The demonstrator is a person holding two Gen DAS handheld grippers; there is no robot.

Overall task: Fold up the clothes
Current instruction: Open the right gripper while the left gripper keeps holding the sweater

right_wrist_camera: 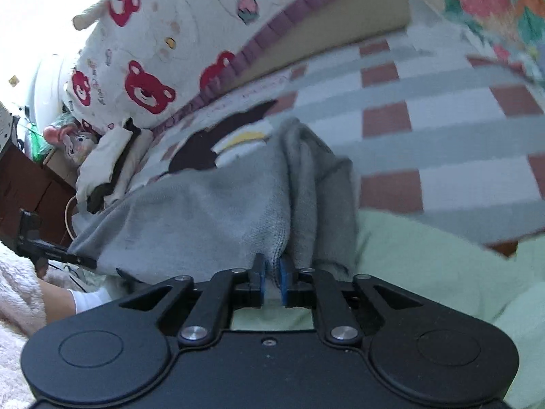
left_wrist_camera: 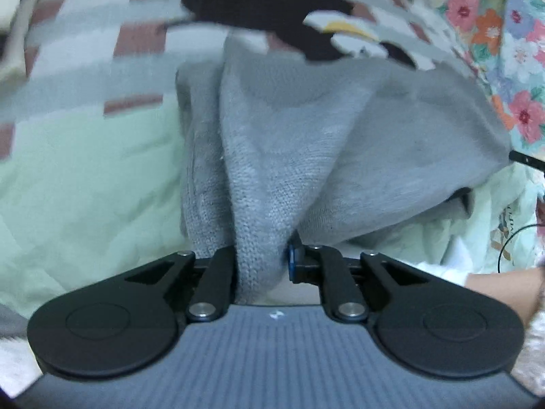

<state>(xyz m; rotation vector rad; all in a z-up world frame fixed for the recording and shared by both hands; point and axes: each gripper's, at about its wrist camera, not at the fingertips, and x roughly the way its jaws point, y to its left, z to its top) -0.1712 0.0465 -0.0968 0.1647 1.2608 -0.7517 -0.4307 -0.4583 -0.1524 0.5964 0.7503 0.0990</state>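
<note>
The left gripper (left_wrist_camera: 260,262) is nearly closed, its jaws pinching a thick fold of the grey knit garment (left_wrist_camera: 306,143), which drapes across the pale green bedding (left_wrist_camera: 85,177). The right gripper (right_wrist_camera: 271,281) stands slightly apart around another edge of the garment; whether its blue pads (right_wrist_camera: 282,277) press the cloth is hard to say through the blur. The checked blanket (right_wrist_camera: 442,129) beyond lies mostly bare, with a bear-print pillow (right_wrist_camera: 146,61) at the far edge.
</note>
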